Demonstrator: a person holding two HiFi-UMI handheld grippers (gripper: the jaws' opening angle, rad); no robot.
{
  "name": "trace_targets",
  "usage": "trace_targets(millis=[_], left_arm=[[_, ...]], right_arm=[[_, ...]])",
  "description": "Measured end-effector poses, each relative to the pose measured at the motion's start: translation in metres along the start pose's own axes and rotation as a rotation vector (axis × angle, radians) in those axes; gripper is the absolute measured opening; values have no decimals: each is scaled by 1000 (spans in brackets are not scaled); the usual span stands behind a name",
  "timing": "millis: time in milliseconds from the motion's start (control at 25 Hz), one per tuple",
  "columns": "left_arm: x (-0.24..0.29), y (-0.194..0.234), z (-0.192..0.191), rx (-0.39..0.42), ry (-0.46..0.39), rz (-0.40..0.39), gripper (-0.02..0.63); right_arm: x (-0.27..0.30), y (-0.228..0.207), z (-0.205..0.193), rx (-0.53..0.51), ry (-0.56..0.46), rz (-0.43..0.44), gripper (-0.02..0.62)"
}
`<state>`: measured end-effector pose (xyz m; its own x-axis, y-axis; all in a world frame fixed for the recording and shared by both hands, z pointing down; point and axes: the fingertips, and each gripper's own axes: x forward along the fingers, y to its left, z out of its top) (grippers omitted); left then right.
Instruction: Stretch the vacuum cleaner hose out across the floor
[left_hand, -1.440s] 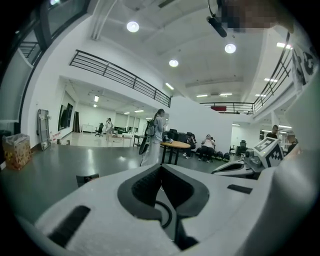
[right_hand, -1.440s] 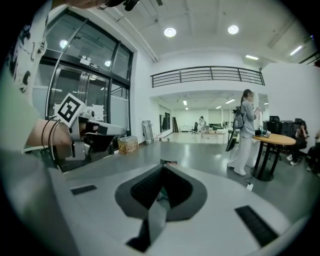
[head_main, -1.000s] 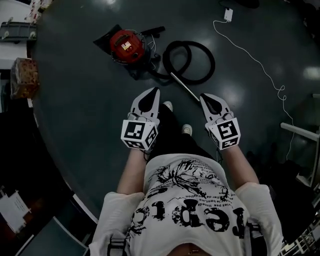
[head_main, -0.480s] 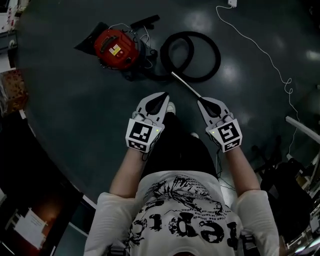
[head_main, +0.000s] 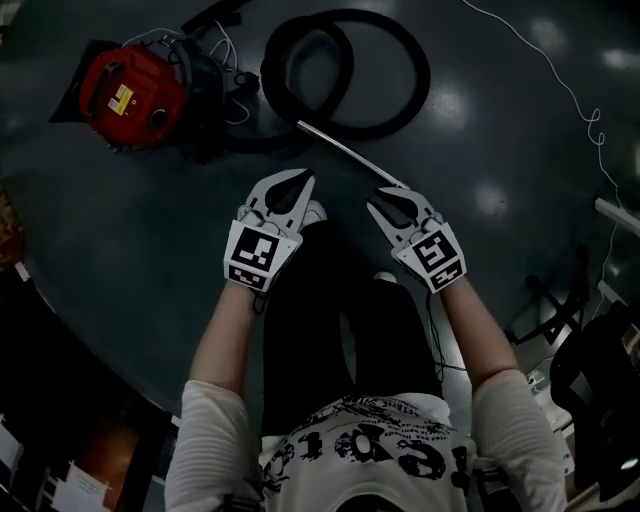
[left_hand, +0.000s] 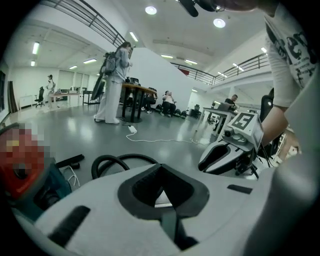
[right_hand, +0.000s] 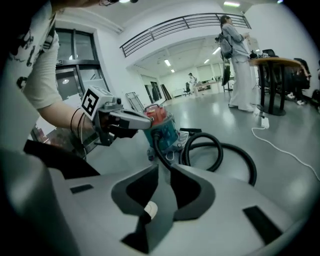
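Observation:
A red vacuum cleaner stands on the dark floor at the upper left. Its black hose lies in a coil, and a metal wand runs from the coil toward me. My left gripper is shut and empty, held low near my shoe, short of the wand. My right gripper hovers just by the wand's near end; its jaws have just been opening to a narrow gap with nothing between them. The hose and the cleaner lie ahead in the right gripper view. The left gripper view shows the coil.
A white cable snakes over the floor at the right. A black floor nozzle lies by the cleaner. Chair legs stand at the right. A person stands by a table far off.
Both grippers have dropped toward the floor and come closer to the wand and the coil. The right jaws have parted a little. The left jaws stay together.

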<state>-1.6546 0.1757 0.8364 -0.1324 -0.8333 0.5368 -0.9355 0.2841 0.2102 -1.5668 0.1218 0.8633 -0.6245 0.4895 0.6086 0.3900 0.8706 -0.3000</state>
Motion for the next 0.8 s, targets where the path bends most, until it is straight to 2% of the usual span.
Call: trace_targets(millis=[240, 320, 440, 640, 800], left_arm=[[108, -1, -131, 138, 90, -114, 5], [139, 3, -164, 161, 110, -140, 4], [171, 8, -199, 202, 129, -148, 5], [203, 14, -241, 310, 141, -144, 5], [225, -1, -263, 455, 184, -202, 5]], right_arm=[[73, -71, -158, 16, 101, -57, 91], [102, -91, -201, 11, 164, -58, 151], [139, -118, -256, 42, 264, -59, 172], [188, -140, -311, -120, 414, -15, 175], [209, -147, -336, -218, 499, 13, 173]])
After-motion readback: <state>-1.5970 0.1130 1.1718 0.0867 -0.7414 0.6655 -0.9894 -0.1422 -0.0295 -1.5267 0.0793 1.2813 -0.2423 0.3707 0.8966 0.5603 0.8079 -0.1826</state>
